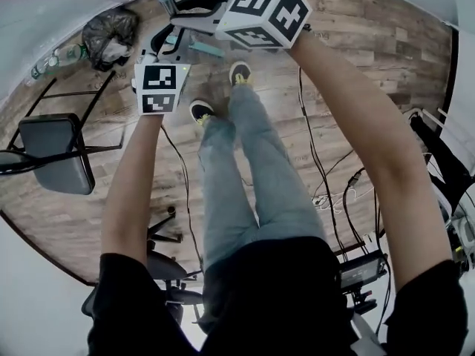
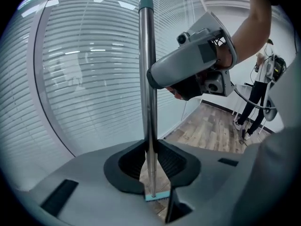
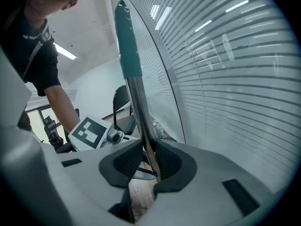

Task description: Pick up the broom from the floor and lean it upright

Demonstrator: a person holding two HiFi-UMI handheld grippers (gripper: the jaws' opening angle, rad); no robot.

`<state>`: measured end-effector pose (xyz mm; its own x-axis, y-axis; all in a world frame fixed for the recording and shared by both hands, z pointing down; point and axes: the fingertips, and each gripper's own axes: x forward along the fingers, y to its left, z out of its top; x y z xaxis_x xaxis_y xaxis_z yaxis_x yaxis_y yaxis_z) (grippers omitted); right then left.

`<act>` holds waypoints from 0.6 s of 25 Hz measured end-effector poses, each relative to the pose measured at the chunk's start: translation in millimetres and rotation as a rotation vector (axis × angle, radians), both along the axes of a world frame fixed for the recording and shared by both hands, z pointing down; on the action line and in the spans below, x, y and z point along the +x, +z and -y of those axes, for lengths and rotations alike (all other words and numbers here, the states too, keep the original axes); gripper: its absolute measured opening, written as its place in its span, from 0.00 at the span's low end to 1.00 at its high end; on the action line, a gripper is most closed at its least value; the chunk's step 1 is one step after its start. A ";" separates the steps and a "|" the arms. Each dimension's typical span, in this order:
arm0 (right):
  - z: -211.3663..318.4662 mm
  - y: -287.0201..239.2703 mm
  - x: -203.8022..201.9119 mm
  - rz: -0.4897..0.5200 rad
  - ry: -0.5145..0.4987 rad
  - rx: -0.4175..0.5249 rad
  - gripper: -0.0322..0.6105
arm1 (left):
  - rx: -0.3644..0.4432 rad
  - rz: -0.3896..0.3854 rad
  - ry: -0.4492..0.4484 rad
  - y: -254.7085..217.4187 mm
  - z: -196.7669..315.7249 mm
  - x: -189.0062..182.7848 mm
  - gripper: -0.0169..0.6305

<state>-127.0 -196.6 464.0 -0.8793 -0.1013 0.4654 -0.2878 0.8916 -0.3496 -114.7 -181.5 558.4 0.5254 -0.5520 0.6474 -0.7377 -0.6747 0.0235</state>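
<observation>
Left gripper [image 2: 151,178] and right gripper [image 3: 149,166] clamp the upright broom [image 2: 146,79]; best ease it against the eleven o'clock glass wall [image 1: 44,17].

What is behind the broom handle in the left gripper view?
A wall of horizontal blinds stands behind the broom handle, with wooden floor lower right. Whatever lies beyond the blinds is covered.
</observation>
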 end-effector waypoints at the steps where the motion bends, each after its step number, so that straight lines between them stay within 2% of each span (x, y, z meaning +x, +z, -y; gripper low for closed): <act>1: 6.0 2.2 1.2 0.001 -0.006 0.001 0.19 | -0.006 0.005 -0.006 3.3 5.1 1.5 0.17; 5: 27.4 13.2 2.1 0.011 -0.020 0.012 0.19 | -0.020 0.016 -0.033 17.0 26.7 4.4 0.17; 15: 60.9 37.7 8.7 0.011 0.002 -0.008 0.19 | -0.067 0.029 -0.028 39.5 58.1 14.1 0.17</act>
<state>-118.3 -257.5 501.8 -0.8842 -0.0988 0.4565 -0.2852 0.8883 -0.3601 -100.5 -239.6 597.9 0.4912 -0.5211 0.6980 -0.7573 -0.6514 0.0466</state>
